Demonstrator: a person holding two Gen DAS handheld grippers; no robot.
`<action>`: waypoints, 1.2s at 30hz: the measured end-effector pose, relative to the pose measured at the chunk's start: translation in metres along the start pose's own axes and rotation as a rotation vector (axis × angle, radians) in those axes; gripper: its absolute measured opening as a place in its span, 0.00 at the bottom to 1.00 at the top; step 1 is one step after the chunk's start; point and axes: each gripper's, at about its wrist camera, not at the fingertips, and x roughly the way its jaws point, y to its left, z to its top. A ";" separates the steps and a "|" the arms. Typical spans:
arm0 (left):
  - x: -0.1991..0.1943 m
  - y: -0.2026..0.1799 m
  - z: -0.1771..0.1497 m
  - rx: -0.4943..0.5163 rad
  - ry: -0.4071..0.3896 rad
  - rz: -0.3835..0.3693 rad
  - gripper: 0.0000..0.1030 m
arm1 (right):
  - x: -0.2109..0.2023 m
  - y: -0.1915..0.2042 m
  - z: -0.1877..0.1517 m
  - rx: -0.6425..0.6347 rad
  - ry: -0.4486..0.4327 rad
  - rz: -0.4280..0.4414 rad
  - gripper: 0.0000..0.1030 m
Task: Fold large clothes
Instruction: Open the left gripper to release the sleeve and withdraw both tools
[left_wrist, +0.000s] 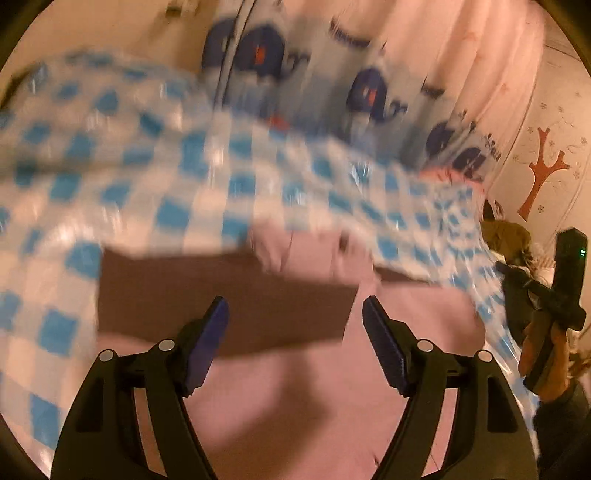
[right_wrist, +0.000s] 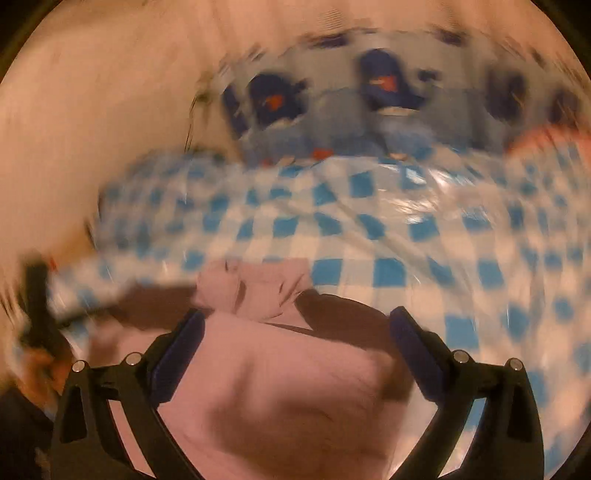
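Blue-and-white checked glossy cloth (left_wrist: 122, 158) covers the surface and fills most of both wrist views, spreading ahead of and to both sides of each pair of fingers. Beyond it, farther out than any fingertip, stands a pale fabric printed with dark blue rounded shapes and small red marks (left_wrist: 266, 55), blurred in both views. In the left wrist view a light wall with a brown branching tree decal (left_wrist: 543, 166) lies far off to the right of the fingers.

The task's thing, a large pale pink soft garment (right_wrist: 266, 391), lies bunched on the checked cloth. In the right wrist view it spreads under and between the fingers, with a crumpled fold (right_wrist: 255, 291) just ahead of the tips. In the left wrist view the same pink fabric (left_wrist: 295, 406) fills the space below and between the fingers and runs on to their right. A dark brown flat patch (left_wrist: 221, 295) shows just past the left fingertips, at the garment's far edge; the blur hides what it is.

The left gripper (left_wrist: 295, 310) has its dark blue padded fingers (left_wrist: 207, 339) spread wide apart, nothing pinched between them. The right gripper (right_wrist: 295, 325) likewise stands wide, its pads (right_wrist: 181, 354) apart over the pink fabric without pressing it. Its black body appears at the right edge of the left view, with a hand (left_wrist: 543, 354) around the handle.
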 end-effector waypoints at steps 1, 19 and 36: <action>0.000 -0.003 0.004 0.016 -0.019 0.033 0.75 | 0.023 0.010 0.002 -0.023 0.080 -0.026 0.93; 0.028 -0.031 -0.057 0.370 -0.031 0.368 0.79 | 0.050 0.047 -0.043 -0.051 0.095 -0.125 0.93; 0.030 -0.048 -0.071 0.497 -0.020 0.416 0.79 | 0.115 -0.010 -0.043 0.098 0.265 -0.215 0.93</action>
